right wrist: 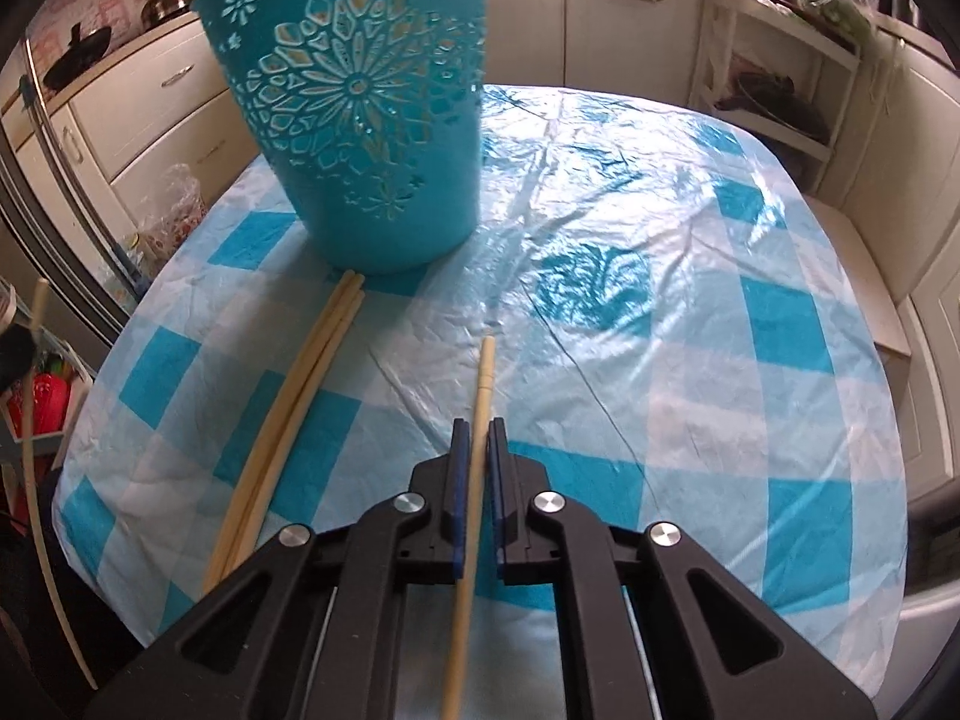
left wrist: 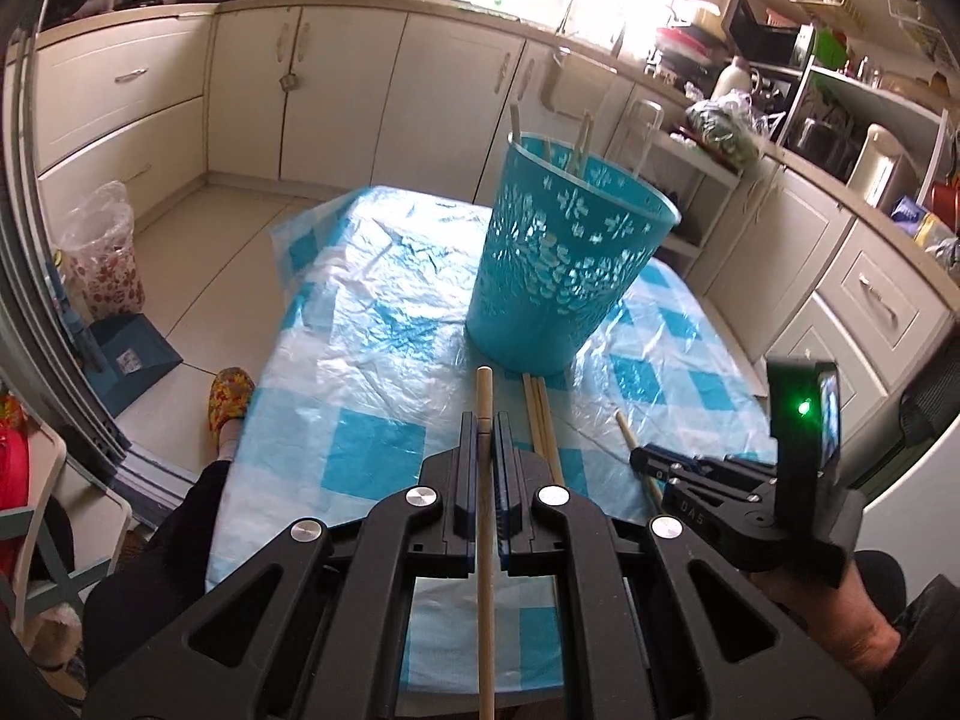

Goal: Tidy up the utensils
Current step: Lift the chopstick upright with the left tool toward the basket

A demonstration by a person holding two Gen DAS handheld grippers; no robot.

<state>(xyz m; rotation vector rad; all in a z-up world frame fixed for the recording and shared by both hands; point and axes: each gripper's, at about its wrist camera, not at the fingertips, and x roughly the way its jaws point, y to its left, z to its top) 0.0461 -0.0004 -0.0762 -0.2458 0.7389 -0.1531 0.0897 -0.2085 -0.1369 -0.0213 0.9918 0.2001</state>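
The left gripper (left wrist: 486,420) is clamping a wooden chopstick (left wrist: 483,396) pointing toward 12 o'clock. The right gripper (right wrist: 478,427) is pinching another chopstick (right wrist: 483,378), its tip resting over the checkered tablecloth (right wrist: 690,360). At its 10 o'clock, loose chopsticks (right wrist: 300,384) are lying flat, touching the base of the turquoise basket (right wrist: 360,138) at 11 o'clock, with more sticks (left wrist: 579,141) standing inside.
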